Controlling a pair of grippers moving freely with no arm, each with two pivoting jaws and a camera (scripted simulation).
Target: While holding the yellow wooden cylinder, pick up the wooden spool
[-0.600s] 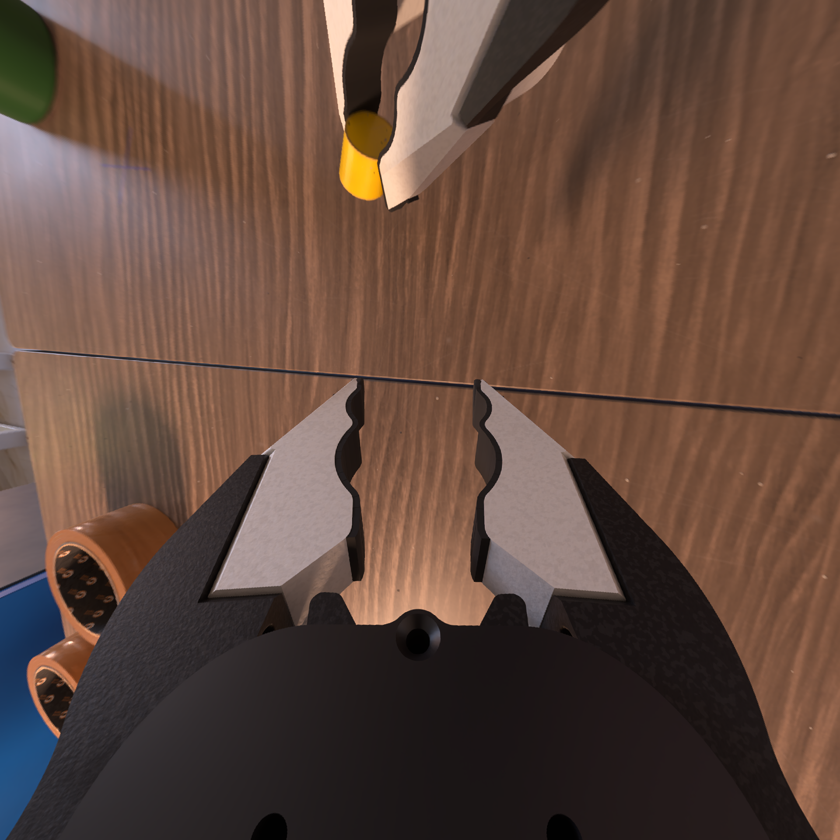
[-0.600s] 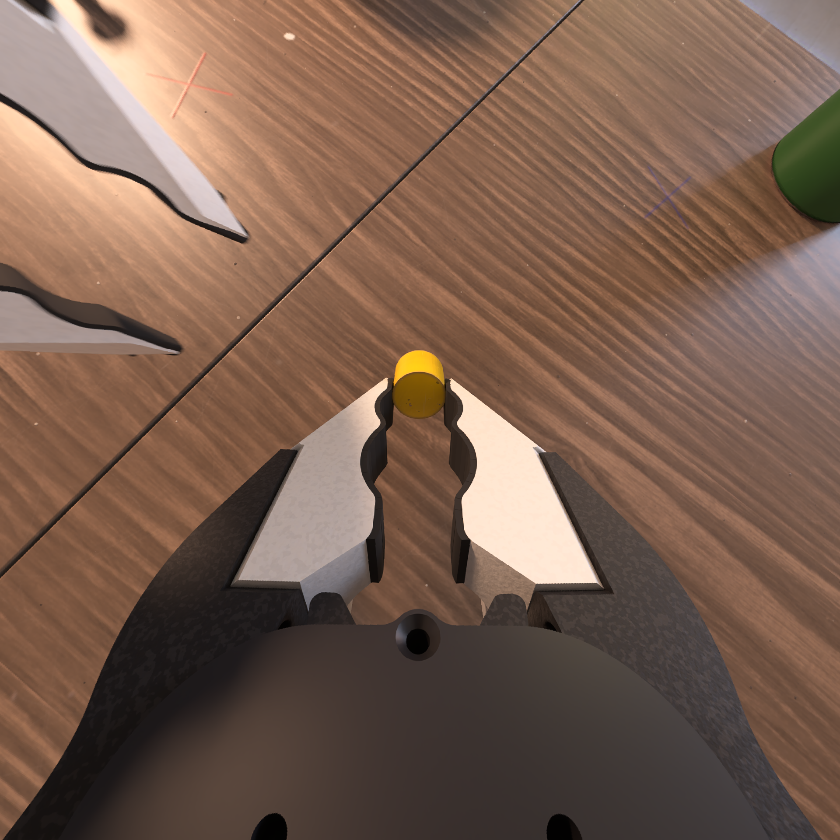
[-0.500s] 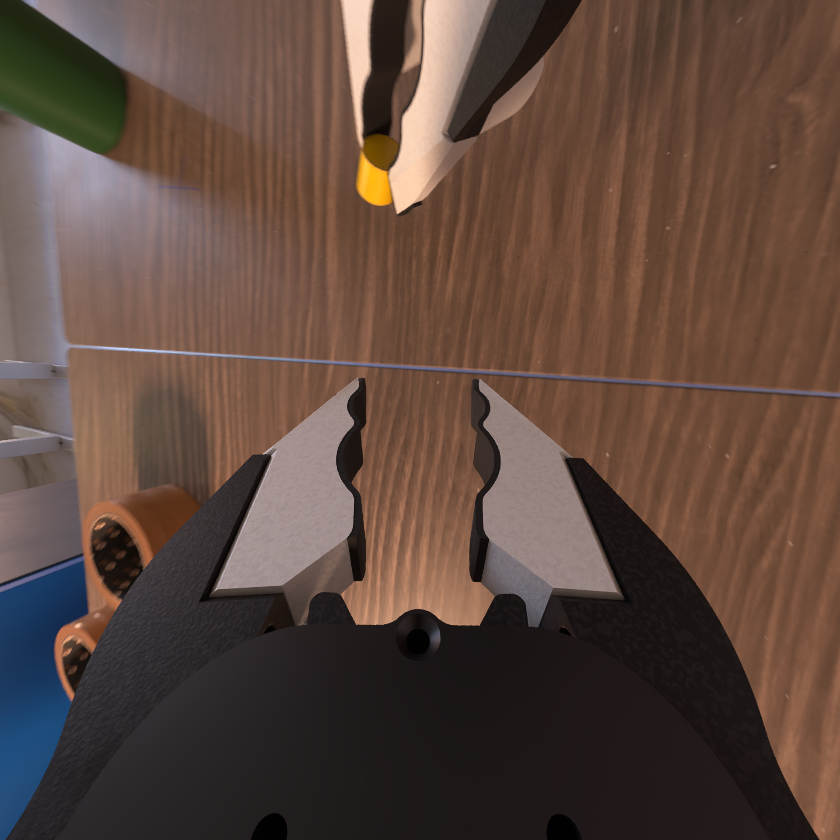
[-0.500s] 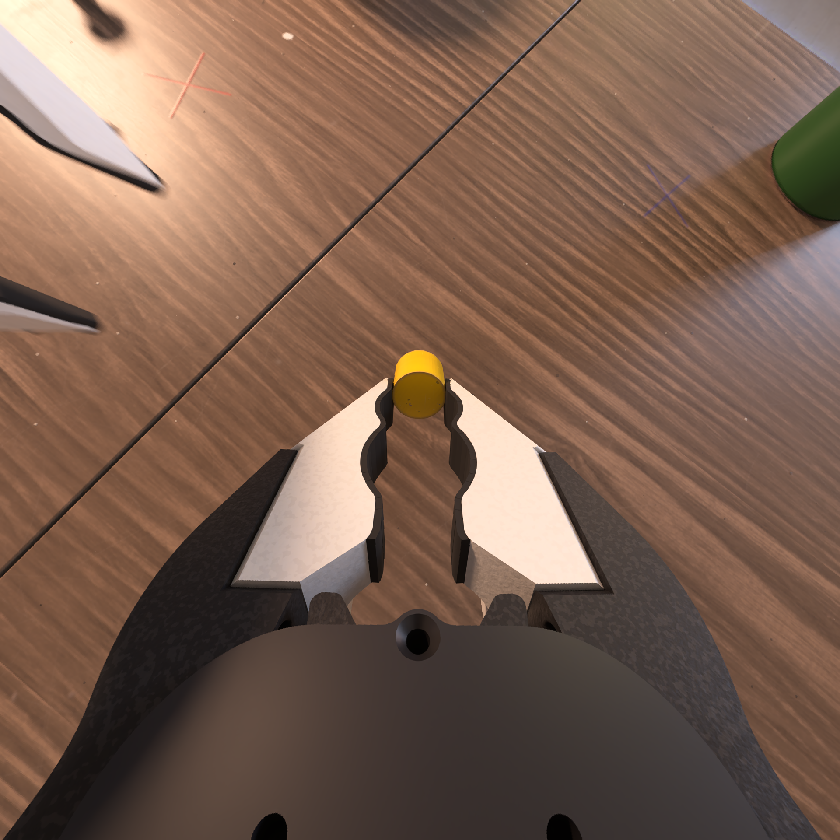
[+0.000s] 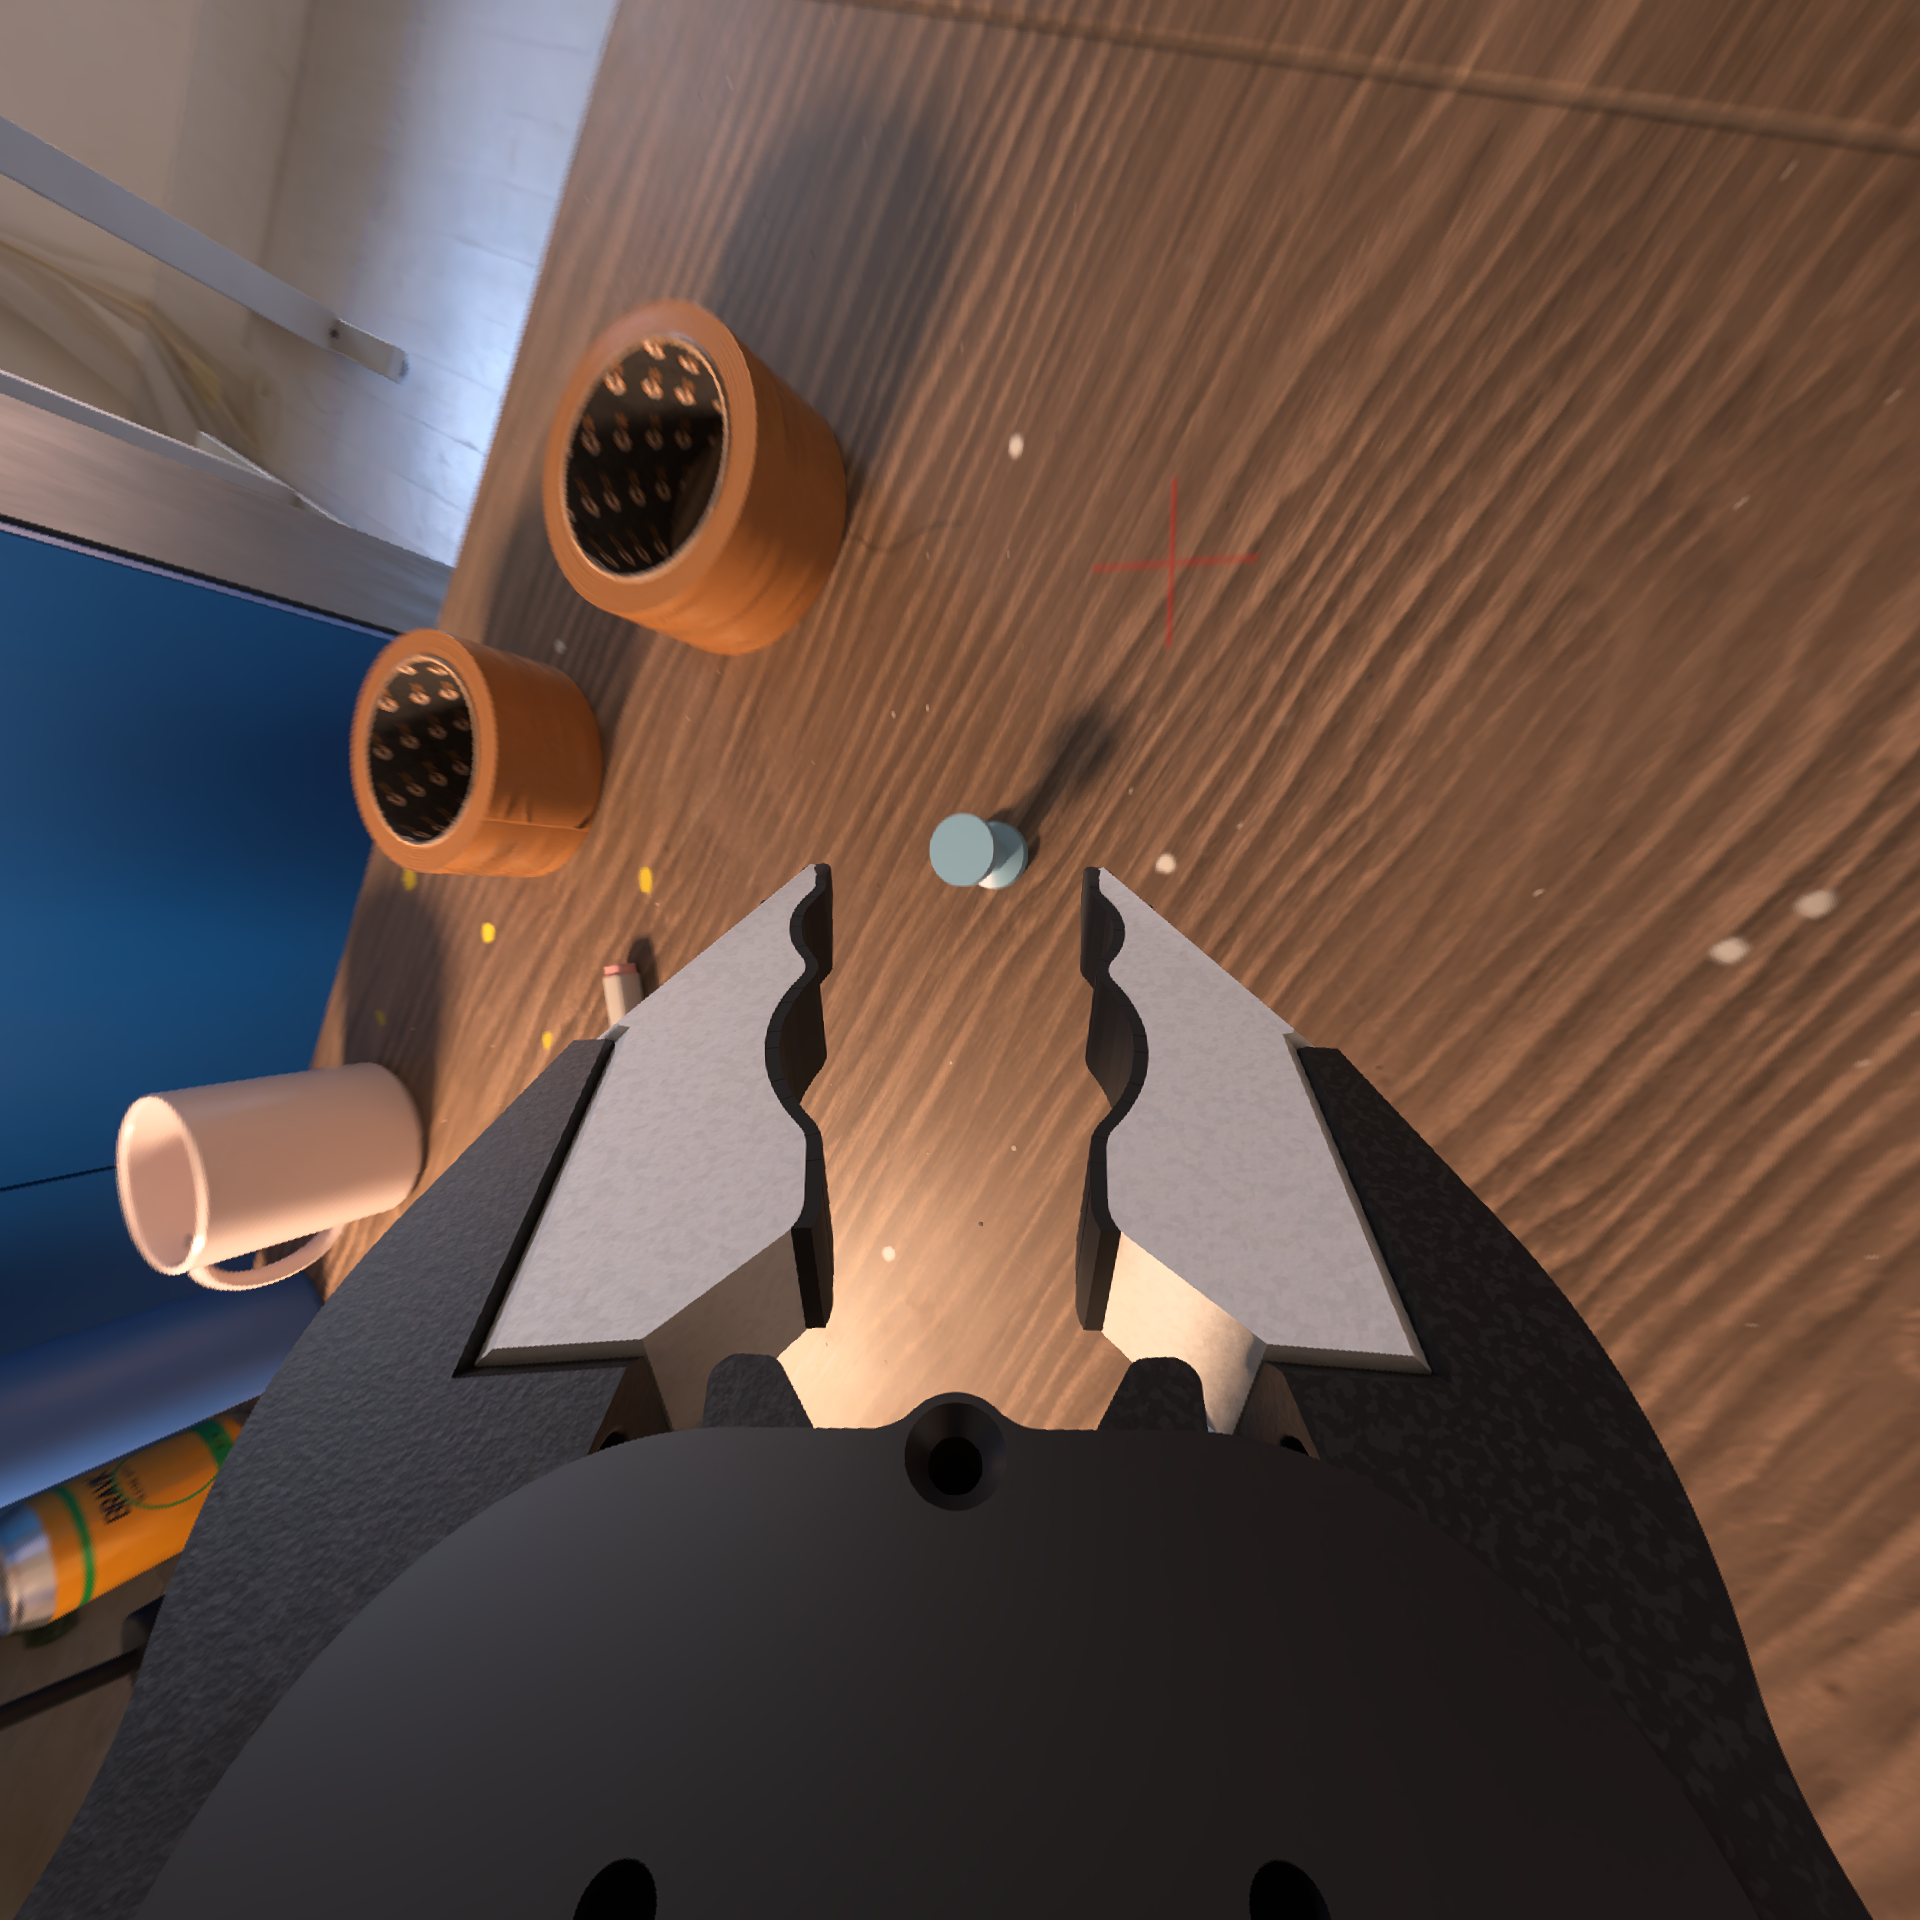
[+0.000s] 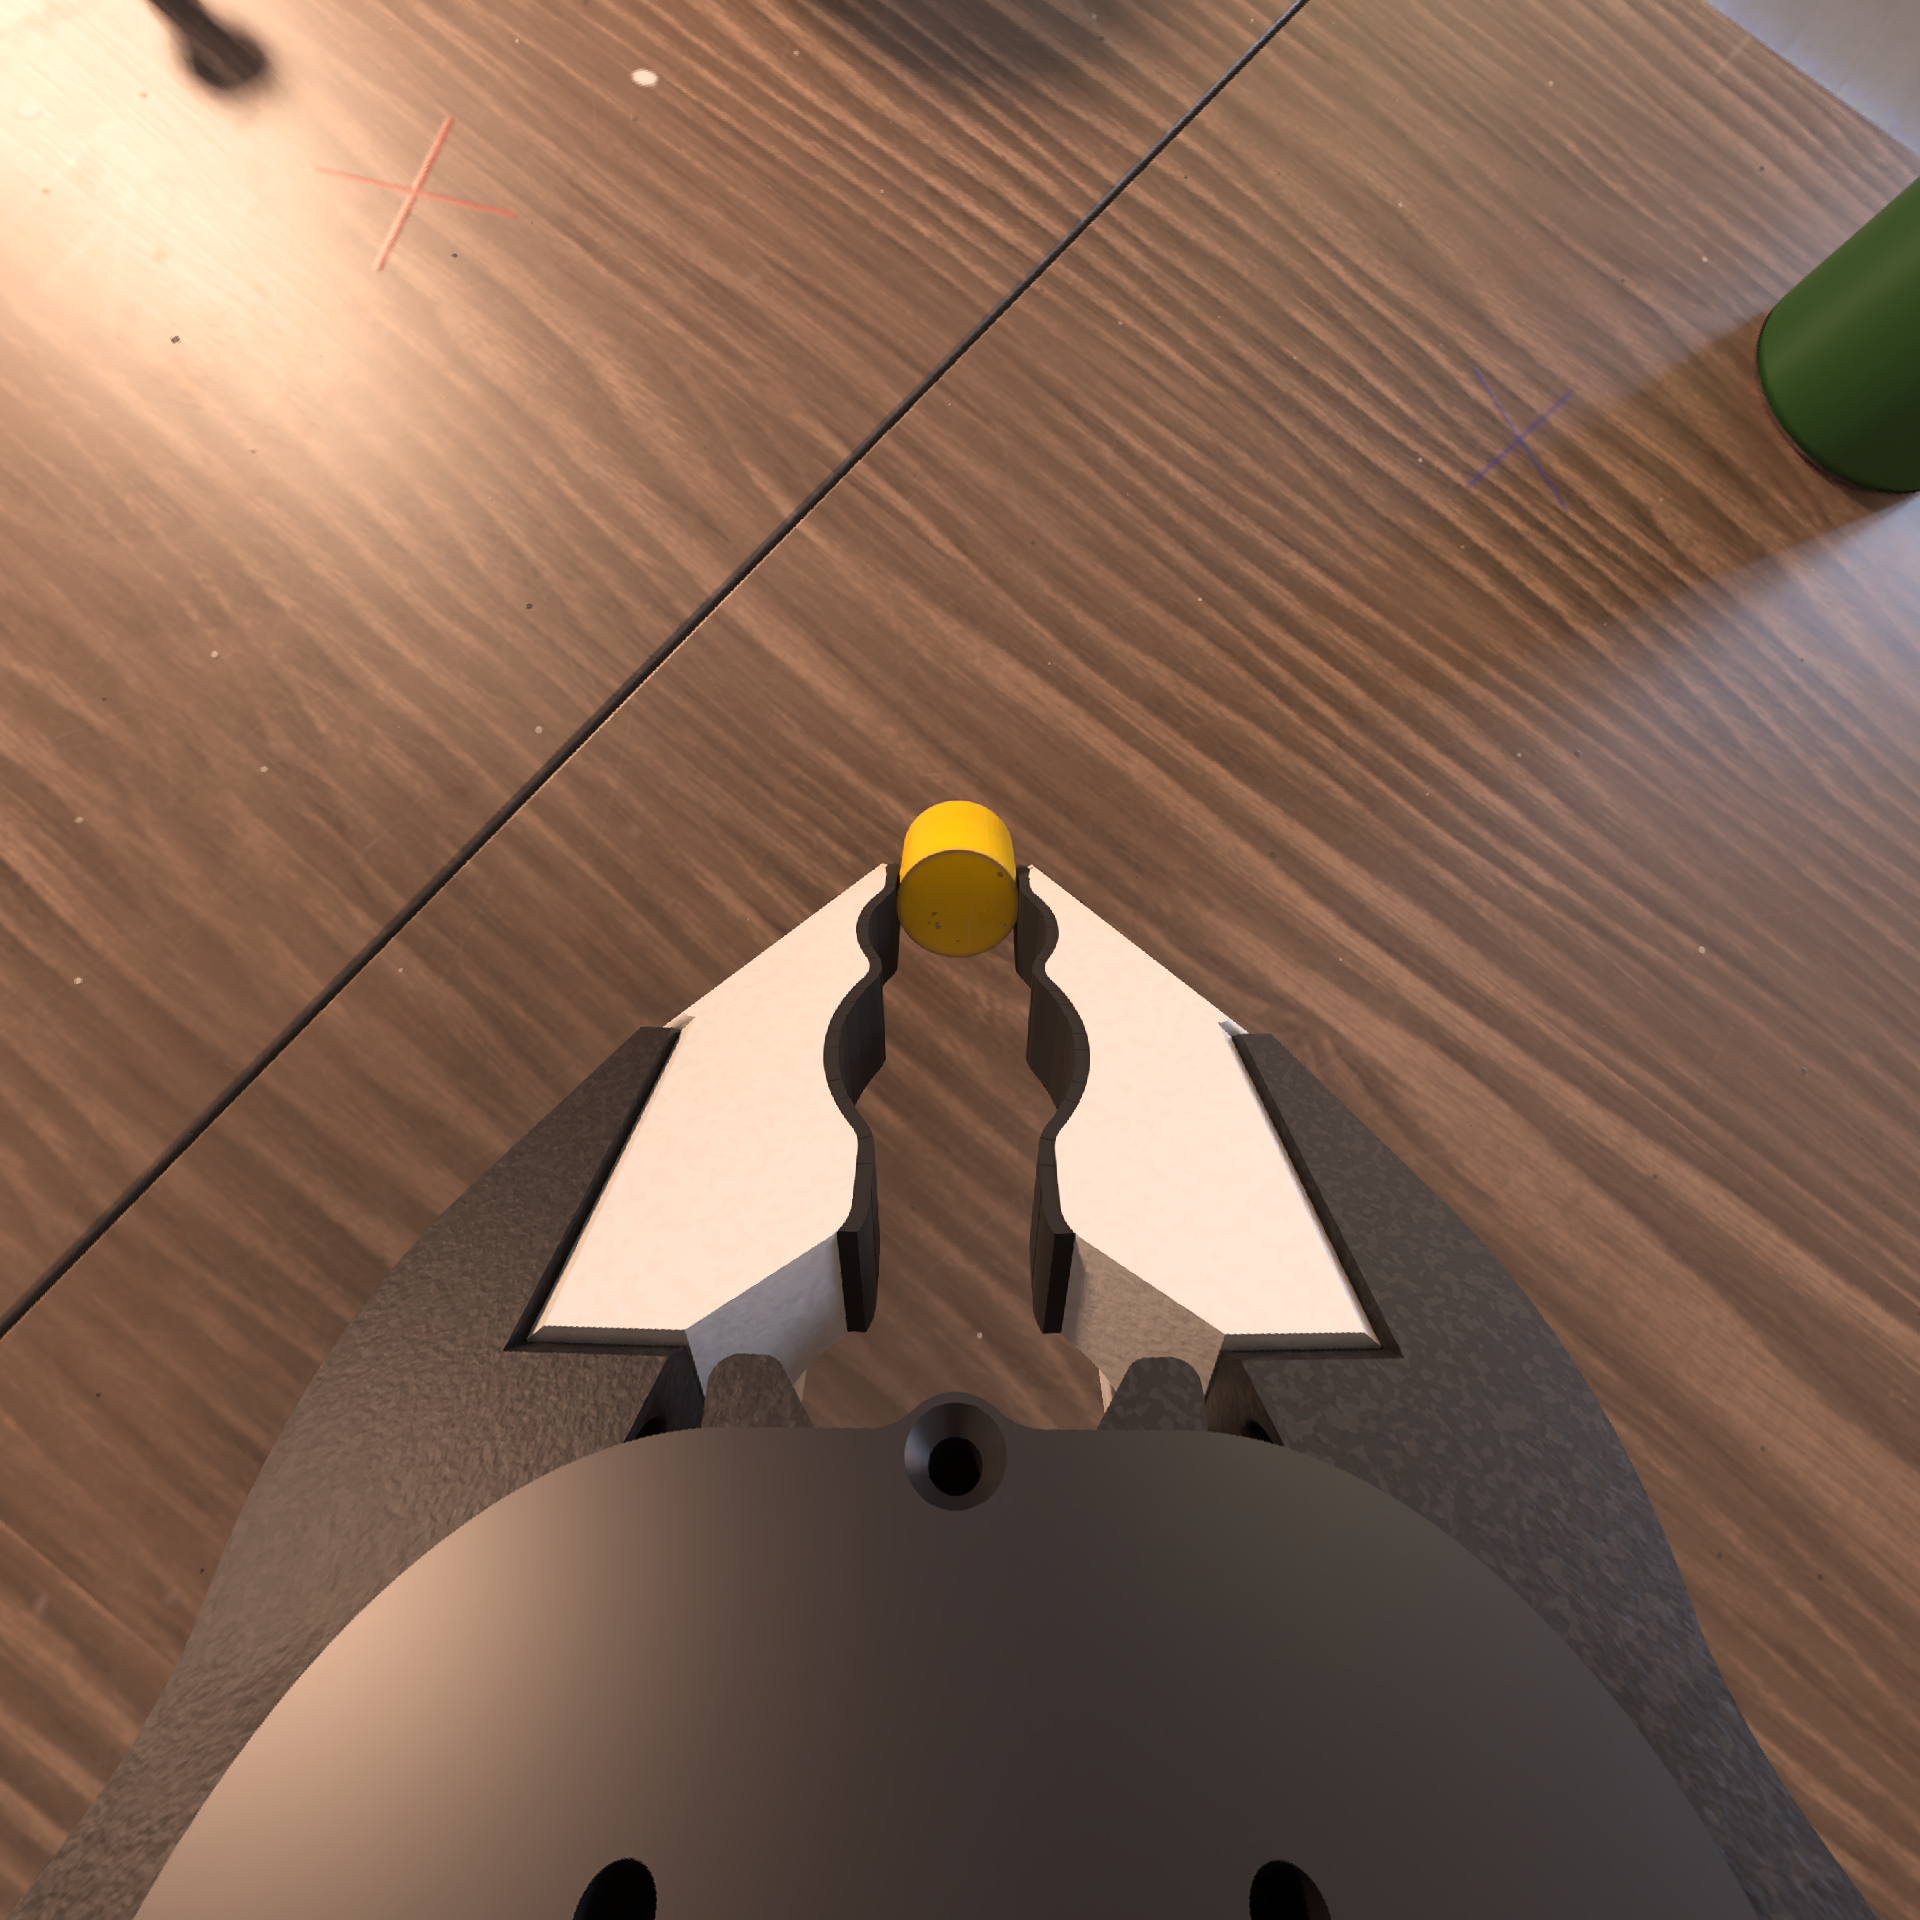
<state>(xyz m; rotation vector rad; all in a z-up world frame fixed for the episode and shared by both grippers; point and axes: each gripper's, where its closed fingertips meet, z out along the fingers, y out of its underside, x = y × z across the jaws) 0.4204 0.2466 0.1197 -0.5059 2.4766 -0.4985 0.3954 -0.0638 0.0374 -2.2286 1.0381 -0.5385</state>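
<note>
Just beyond the spread fingertips of the left gripper, the wooden spool is seen standing on the wooden table: small, pale blue-grey, with a round flat top and narrower waist. Nothing is held between the wide-set jaws. Two brown tape rolls are noted nearby. The yellow wooden cylinder is clamped at the tips of the right gripper.

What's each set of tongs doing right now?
Left tongs: open, empty, wooden spool just ahead.
Right tongs: closed on the yellow wooden cylinder.
</note>
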